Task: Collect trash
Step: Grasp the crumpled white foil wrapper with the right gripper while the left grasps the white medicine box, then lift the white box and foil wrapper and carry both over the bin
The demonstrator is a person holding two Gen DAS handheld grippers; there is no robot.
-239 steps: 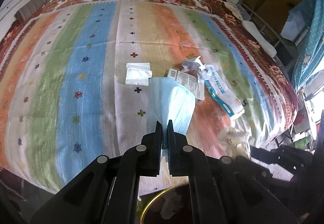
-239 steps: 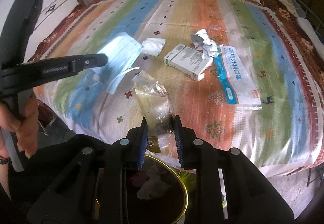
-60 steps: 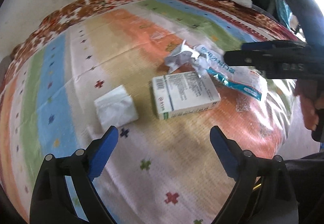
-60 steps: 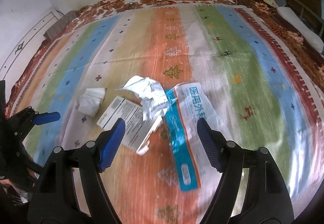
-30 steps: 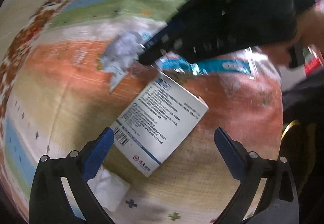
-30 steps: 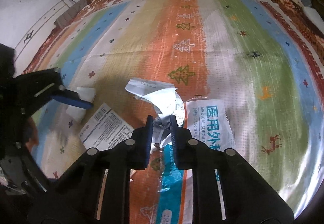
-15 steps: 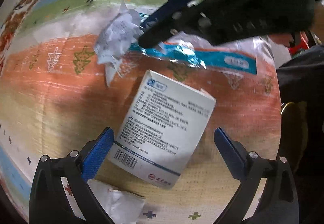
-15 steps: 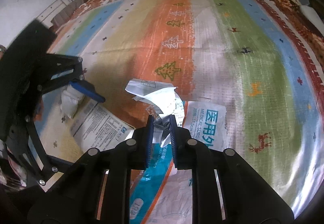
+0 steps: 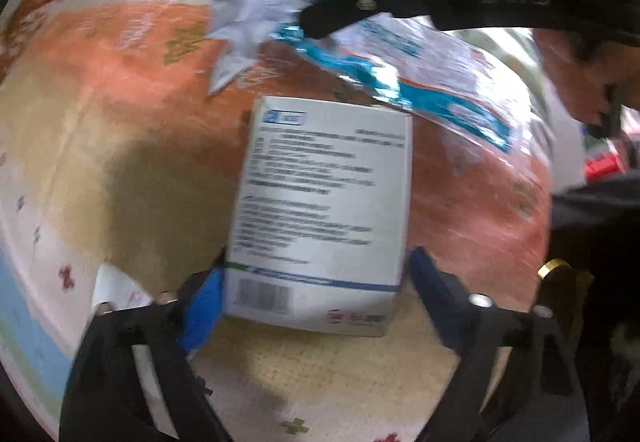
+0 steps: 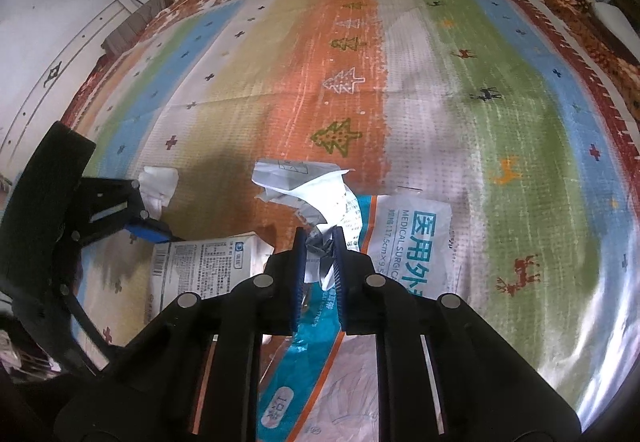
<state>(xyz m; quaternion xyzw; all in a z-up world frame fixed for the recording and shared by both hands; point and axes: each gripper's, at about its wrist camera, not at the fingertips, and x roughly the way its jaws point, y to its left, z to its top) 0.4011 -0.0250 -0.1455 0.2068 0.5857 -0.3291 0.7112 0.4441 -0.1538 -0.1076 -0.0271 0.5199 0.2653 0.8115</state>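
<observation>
A white medicine box point(image 9: 324, 202) lies on the striped bed cover, and my left gripper point(image 9: 316, 282) has its blue pads against the box's two long sides at the barcode end. The box also shows in the right wrist view point(image 10: 200, 266). My right gripper point(image 10: 318, 250) is shut on a crumpled white paper point(image 10: 308, 190), also visible in the left wrist view point(image 9: 260, 6). The paper lies partly on a blue and white surgical mask wrapper point(image 10: 404, 242).
A folded white tissue point(image 10: 158, 188) lies left of the box, by the left gripper. A gold-rimmed bin point(image 9: 560, 278) sits beyond the bed's edge at the right. The striped cover point(image 10: 500, 82) stretches far ahead.
My left gripper has narrowed from wide open onto the sides of the white box. My right gripper stays shut on the crumpled paper.
</observation>
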